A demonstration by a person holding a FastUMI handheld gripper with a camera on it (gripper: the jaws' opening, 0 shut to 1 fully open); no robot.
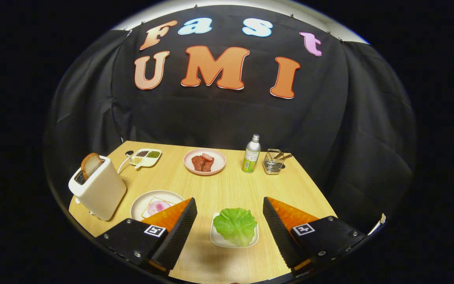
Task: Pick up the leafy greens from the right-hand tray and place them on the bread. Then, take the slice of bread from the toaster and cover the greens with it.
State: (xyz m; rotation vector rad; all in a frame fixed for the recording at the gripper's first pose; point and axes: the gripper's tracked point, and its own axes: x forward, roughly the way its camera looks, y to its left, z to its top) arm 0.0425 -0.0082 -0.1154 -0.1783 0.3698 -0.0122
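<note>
1. The gripper (230,213) is being held above the wooden table (219,189), its jaws spread wide and gripping nothing.
2. The lettuce leaf (235,225) is lying on its small white tray (216,236), between the fingers, at 12 o'clock just ahead.
3. The bread slice with ham (157,206) is waiting on the white plate (142,203) at 10 o'clock.
4. The second slice (90,164) is standing in the toaster (99,189), farther out at 10 o'clock.
5. Nothing is judged done yet; both placements are remaining.
</note>
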